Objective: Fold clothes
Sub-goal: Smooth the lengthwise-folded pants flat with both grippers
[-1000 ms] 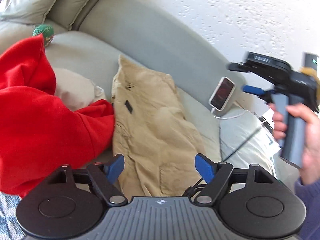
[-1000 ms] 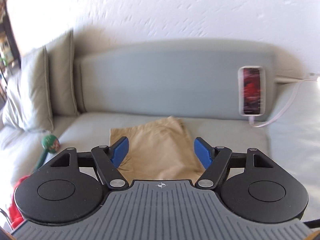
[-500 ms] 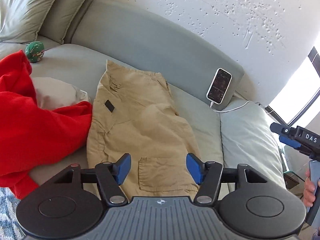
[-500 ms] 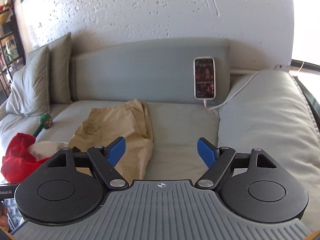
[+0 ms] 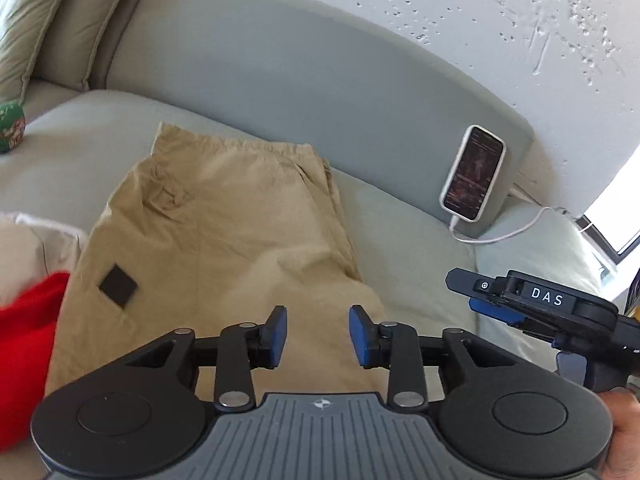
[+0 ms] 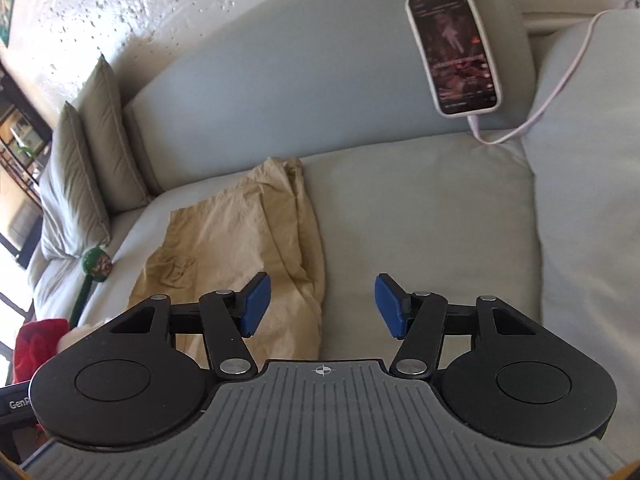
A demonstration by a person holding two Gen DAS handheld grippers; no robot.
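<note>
Khaki shorts lie flat on the grey sofa seat, their near end hidden behind the left gripper body, so the hem cannot be seen. Their long axis runs from the viewer toward the backrest, the far edge just short of it. A red garment is cut off at the left edge. Both the left gripper and right gripper hover with fingers apart, holding nothing. A phone leans against the backrest.
</note>
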